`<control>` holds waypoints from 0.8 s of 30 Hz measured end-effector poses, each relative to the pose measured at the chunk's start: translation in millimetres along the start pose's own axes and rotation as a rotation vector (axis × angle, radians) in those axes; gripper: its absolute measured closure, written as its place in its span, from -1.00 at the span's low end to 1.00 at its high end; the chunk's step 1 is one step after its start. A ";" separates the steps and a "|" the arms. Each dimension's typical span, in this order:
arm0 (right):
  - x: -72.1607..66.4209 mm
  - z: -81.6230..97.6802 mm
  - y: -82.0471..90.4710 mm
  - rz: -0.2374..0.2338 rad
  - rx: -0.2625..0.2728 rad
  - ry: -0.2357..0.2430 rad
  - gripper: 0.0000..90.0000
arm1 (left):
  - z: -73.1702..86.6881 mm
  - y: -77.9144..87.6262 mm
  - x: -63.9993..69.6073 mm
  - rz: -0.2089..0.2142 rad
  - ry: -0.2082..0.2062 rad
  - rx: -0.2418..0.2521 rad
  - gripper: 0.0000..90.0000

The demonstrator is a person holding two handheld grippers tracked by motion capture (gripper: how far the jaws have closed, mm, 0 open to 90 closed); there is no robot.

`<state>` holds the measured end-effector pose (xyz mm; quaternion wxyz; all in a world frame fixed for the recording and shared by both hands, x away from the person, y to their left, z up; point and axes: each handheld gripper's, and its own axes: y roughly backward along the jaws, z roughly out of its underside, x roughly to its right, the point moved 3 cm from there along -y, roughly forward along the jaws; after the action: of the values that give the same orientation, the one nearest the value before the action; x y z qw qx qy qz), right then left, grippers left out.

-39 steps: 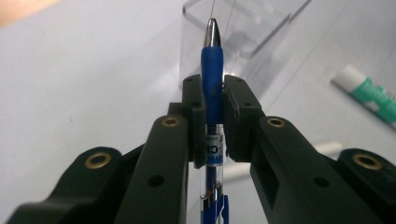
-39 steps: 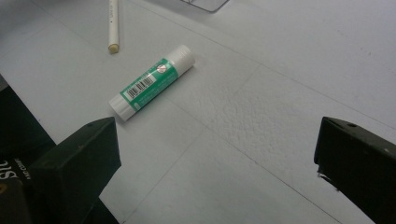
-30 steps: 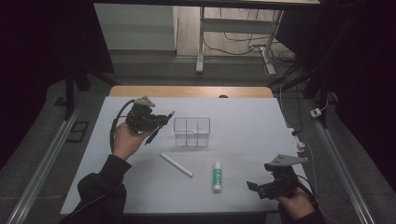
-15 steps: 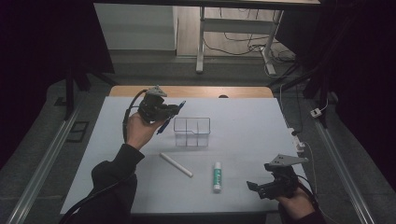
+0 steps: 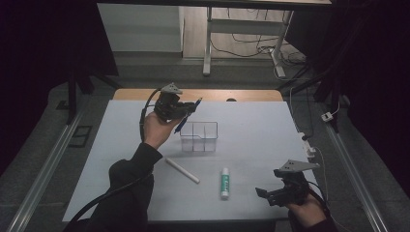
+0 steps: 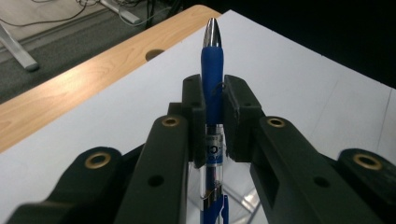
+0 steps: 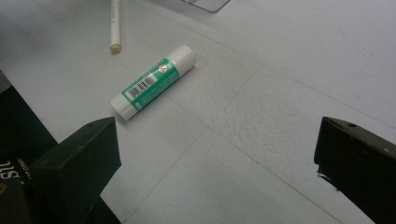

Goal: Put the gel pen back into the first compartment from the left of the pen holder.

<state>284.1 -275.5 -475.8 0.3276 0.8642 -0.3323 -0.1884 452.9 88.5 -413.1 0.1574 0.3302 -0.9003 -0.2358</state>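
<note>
My left gripper (image 5: 189, 109) is raised above the table just left of a clear plastic box (image 5: 199, 136), shut on a blue pen (image 5: 187, 116). In the left gripper view the blue pen (image 6: 212, 88) stands clamped between the two black pads, its silver tip pointing away toward the table's far edge. A green and white glue stick (image 5: 225, 182) and a white stick (image 5: 182, 170) lie on the white table. My right gripper (image 5: 265, 195) rests low at the front right, open. In the right gripper view the glue stick (image 7: 153, 82) lies ahead of the wide-apart jaws, with the white stick (image 7: 115, 23) beyond it.
The white table top (image 5: 261, 125) has a wooden strip (image 5: 130, 94) along its far edge. A small white connector and cable (image 5: 307, 145) sit at the right edge. Metal rails run along both sides of the table.
My left hand has carried the pen to the right and a little up, toward the clear box. The right gripper has stayed where it was.
</note>
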 end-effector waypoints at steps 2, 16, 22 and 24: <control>0.0 0.1 0.1 0.000 0.000 0.001 -0.99 | -2.2 -3.3 1.1 0.008 0.000 0.011 0.76; 0.2 0.5 0.7 -0.006 0.001 0.000 -0.99 | 3.0 -24.0 4.2 0.029 -0.036 0.014 0.75; 0.3 0.6 0.7 -0.007 0.000 0.000 -0.99 | 9.0 -27.1 3.0 0.027 -0.047 -0.001 0.75; 0.3 0.6 0.7 -0.007 0.000 0.000 -0.99 | 11.2 -27.4 2.6 0.027 -0.044 -0.007 0.75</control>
<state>283.7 -276.3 -475.7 0.3267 0.8654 -0.3293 -0.1894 460.3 71.9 -436.7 0.1417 0.3122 -0.9072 -0.2440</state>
